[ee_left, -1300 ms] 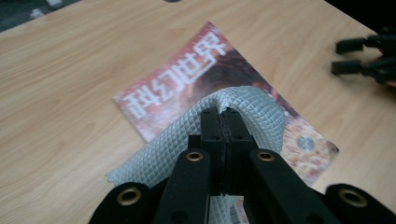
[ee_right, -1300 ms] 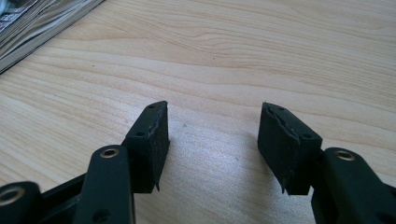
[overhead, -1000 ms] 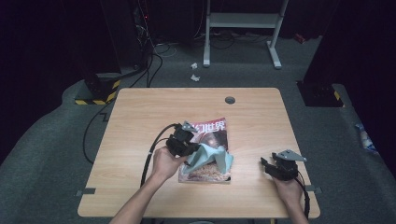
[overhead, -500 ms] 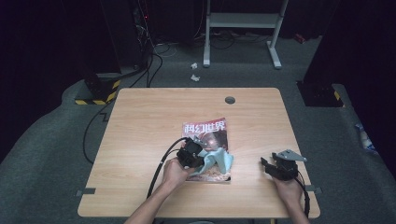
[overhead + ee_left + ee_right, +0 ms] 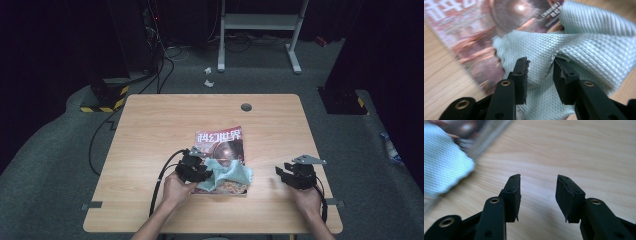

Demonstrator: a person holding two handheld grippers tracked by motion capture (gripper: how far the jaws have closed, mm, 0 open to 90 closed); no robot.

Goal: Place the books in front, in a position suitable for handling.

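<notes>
In the left gripper view, the two black fingers (image 5: pixel 520 75) of the left gripper (image 5: pixel 539 65) are standing spread apart, with a raised fold of the pale blue cloth (image 5: pixel 584 47) sitting in the gap between them; the cloth is touching the inner faces of the fingers or lying just beside them, but they are not pressing it together. The cloth is crumpled and is lying on the magazine (image 5: pixel 469 42), covering the near part of its cover, and one edge of the cloth is hanging over the side of the magazine onto the wooden worktop (image 5: pixel 439 82). In the high view, the left gripper (image 5: pixel 197 167) is resting at the left side of the cloth (image 5: pixel 227 174), and the magazine (image 5: pixel 220 142) is lying flat near the middle of the worktop (image 5: pixel 150 130), toward the person's side. The fingers (image 5: pixel 511 197) of the right gripper (image 5: pixel 537 197) are also standing spread, with only bare wood between them. In the high view, the right gripper (image 5: pixel 292 175) is staying low over the worktop, well apart from the cloth, to the right of the magazine. The person's left hand (image 5: pixel 175 190) and right hand (image 5: pixel 307 200) are holding the grippers from the near edge.
</notes>
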